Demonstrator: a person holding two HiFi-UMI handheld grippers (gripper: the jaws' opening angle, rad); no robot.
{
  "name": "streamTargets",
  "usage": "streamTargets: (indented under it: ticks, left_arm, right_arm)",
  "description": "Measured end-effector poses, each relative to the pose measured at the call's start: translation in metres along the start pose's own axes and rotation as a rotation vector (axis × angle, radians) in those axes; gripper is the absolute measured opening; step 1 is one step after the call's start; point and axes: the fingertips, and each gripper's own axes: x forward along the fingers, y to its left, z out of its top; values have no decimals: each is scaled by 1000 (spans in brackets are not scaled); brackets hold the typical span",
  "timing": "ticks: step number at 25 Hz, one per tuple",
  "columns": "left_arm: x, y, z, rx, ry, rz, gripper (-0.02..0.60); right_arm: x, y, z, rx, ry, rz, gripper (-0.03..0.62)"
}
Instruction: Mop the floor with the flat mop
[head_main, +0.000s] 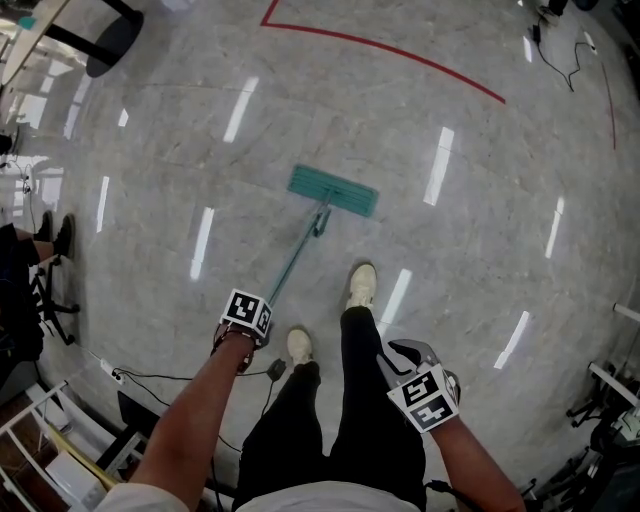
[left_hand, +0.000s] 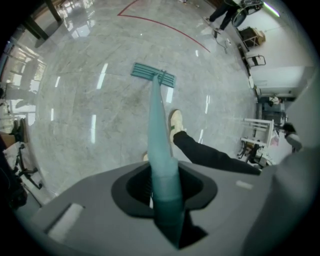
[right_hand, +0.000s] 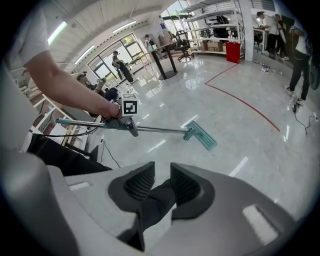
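Head view: one flat mop, its green head flat on the floor ahead of my two shoes, its handle running back to my left gripper; my right gripper is well apart from the head. Left gripper view: both jaws clamp the single handle. Right gripper view: both jaws stand slightly apart, holding nothing.

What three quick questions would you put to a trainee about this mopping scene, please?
1. True or false: the left hand-held gripper is shut on the mop handle.
2. The mop head is: A) down on the floor; B) lifted high in the air; C) folded up.
3. Fill in: the right hand-held gripper holds ____.
Key: 1 true; 2 A; 3 nothing, its jaws stand apart.
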Motion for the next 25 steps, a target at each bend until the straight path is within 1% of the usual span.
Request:
streamTargets:
  ticks: [6,12,15,21,25]
  left_arm:
    - [3,-9,26,-8,-25,-22,121]
    - [-7,-16,63,-6,-26,-13,121]
    - [-13,-19,80,-4,-21,-8,123]
    - [-24,-33,118,-25,-30,-32,123]
    - [-32,-41,149,-12,-27,-18,124]
  right_arm:
    - [-2,-8,-8,18,15,-2,103]
    - [-3,-10,-2,34,8,-1,103]
    - [-7,-17,0,51,-4,-7,103]
    - [-17,-37,-5,89,-10,-26,103]
    - [-20,-47,-5,95,-14,-31,103]
